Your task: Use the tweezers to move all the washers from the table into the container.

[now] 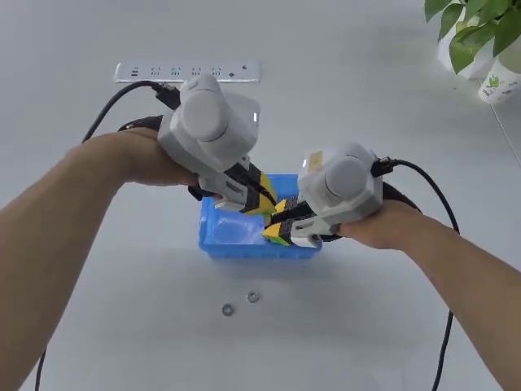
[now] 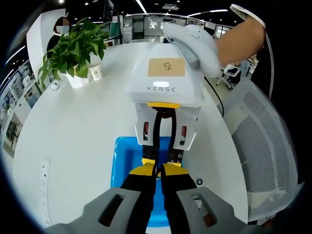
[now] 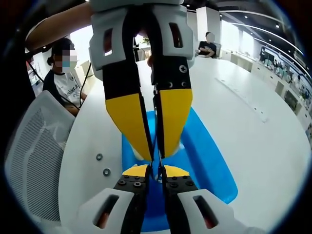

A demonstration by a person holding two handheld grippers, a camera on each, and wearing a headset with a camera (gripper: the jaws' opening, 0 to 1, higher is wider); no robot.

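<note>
Pwr strip [image 1: 188, 72], plant [image 1: 476, 28] beyond container [image 1: 244, 248].

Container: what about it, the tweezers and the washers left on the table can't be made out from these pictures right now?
1. Container contents: in the head view the floor is mostly covered by the left hand-held gripper and right hand-held gripper, so nothing inside can be counted.
2. Tweezers: in the right gripper view, a thin sliver between the jaws, too fine to tell whether they pinch anything.
3. Table washers: in the head view, too small for detail.
</note>
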